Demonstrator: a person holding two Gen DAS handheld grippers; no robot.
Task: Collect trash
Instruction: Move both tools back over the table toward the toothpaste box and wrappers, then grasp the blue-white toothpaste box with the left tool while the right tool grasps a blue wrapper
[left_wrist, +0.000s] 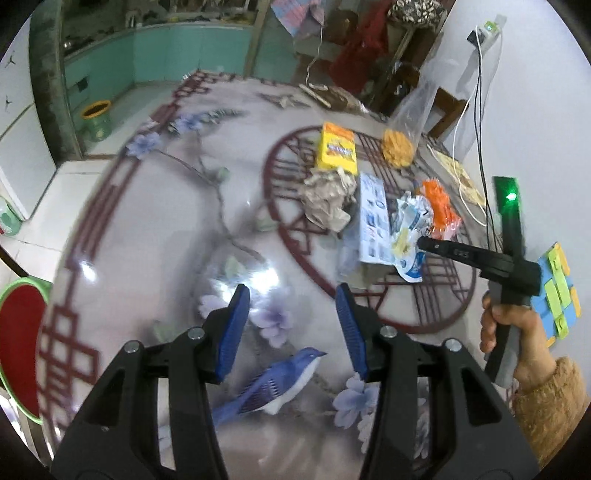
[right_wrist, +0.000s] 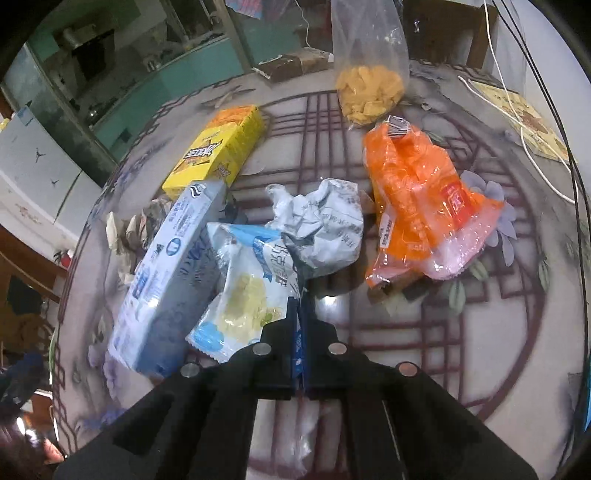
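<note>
A pile of trash lies on the round patterned table (left_wrist: 147, 229). It holds a yellow box (right_wrist: 218, 147), a blue-white carton (right_wrist: 173, 266), a blue-and-white snack wrapper (right_wrist: 243, 291), crumpled white paper (right_wrist: 321, 225), an orange wrapper (right_wrist: 417, 199) and crumpled brown paper (left_wrist: 327, 197). My right gripper (right_wrist: 300, 306) is shut, pinching the near edge of the snack wrapper. In the left wrist view the right gripper (left_wrist: 423, 242) reaches into the pile from the right, held by a hand (left_wrist: 513, 332). My left gripper (left_wrist: 291, 291) hovers open over bare table, nothing between its pads.
A clear bag of yellow chips (right_wrist: 369, 92) stands behind the pile. White and black cables (left_wrist: 480, 110) hang at the right. On the floor are a green bin (left_wrist: 96, 120) and, by the table's left edge, a red stool (left_wrist: 18, 343).
</note>
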